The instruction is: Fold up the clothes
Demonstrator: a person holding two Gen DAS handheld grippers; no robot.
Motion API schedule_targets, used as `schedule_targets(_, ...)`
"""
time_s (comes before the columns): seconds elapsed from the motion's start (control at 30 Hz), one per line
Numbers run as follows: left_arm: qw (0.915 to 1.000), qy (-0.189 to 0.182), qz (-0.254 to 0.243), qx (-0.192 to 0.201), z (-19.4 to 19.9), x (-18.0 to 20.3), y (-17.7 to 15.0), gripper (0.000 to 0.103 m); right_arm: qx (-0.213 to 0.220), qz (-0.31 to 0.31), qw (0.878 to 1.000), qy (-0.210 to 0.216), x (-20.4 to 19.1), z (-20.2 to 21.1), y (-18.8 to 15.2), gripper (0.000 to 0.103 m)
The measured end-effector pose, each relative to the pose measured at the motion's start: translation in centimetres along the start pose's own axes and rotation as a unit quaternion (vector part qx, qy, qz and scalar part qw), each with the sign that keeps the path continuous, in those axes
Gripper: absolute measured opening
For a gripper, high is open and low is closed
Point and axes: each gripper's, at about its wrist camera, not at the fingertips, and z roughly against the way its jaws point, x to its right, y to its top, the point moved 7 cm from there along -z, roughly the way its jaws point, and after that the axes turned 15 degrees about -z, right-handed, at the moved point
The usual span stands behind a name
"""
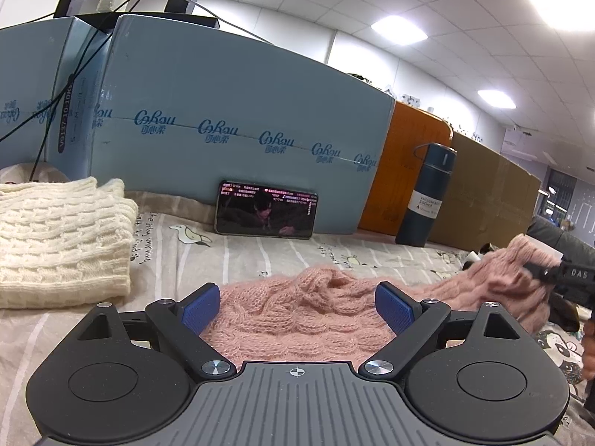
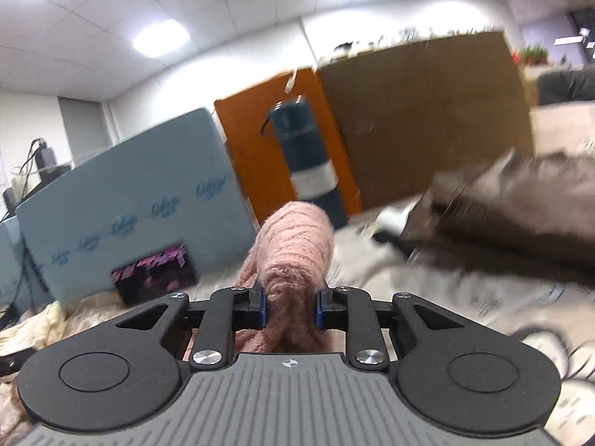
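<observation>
A pink knit sweater (image 1: 297,319) lies on the printed sheet (image 1: 230,260) in front of me. My left gripper (image 1: 296,304) is open, its blue pads either side of the sweater's near part, low over it. My right gripper (image 2: 290,306) is shut on a bunched part of the pink sweater (image 2: 293,256) and holds it lifted; it also shows at the right edge of the left wrist view (image 1: 539,273). A folded cream knit sweater (image 1: 59,238) lies at the left.
A phone (image 1: 266,210) with a lit screen leans against a blue box (image 1: 230,122) at the back. A dark bottle (image 1: 427,193) stands by an orange box (image 1: 409,163) and a cardboard box (image 1: 487,193). A dark garment (image 2: 520,208) lies at the right.
</observation>
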Motion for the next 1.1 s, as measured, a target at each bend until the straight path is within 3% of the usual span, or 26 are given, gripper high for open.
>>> schedule_targets(0.13, 1.0000, 0.004, -0.003, 0.001, 0.1, 0.0, 0.1, 0.093, 0.025, 0.022, 0.997, -0.072, 2.0, -1.0, 1.8, 0.019)
schedule_targets(0.23, 0.9999, 0.015, -0.006, -0.006, 0.0, 0.0, 0.0, 0.093, 0.055, 0.101, 0.988, -0.106, 1.0, -1.1, 1.9, 0.019)
schedule_targets(0.3, 0.9997, 0.021, -0.006, -0.009, -0.1, -0.2, -0.1, 0.093, 0.081, 0.184, 0.974, -0.102, -1.7, -0.8, 0.8, 0.019)
schedule_targets(0.47, 0.9997, 0.025, 0.005, -0.002, 0.1, -0.7, 0.0, 0.093, 0.112, 0.359, 0.926, -0.037, -9.6, -0.2, -4.3, 0.019)
schedule_targets(0.6, 0.9990, 0.036, 0.023, 0.007, 0.6, -1.6, 0.1, 0.093, 0.119, 0.474, 0.872, 0.026, -15.0, 0.5, -9.6, 0.019)
schedule_targets(0.7, 0.9977, 0.048, 0.043, 0.017, 1.1, -2.6, 0.2, 0.093, 0.102, 0.500, 0.856, 0.087, -18.3, 1.6, -13.2, 0.019)
schedule_targets(0.73, 0.9970, 0.052, 0.052, 0.022, 1.3, -3.0, 0.3, 0.093, 0.090, 0.500, 0.855, 0.107, -19.2, 1.9, -14.1, 0.019)
schedule_targets(0.93, 0.9925, 0.066, 0.093, 0.043, 2.4, -4.8, 0.4, 0.093, -0.060, 0.424, 0.878, 0.214, -22.0, 1.8, -17.5, 0.019)
schedule_targets(1.1, 0.9924, 0.057, 0.096, 0.050, 2.7, -4.7, 0.6, 0.093, -0.208, 0.261, 0.915, 0.225, -20.9, -1.2, -17.3, 0.020)
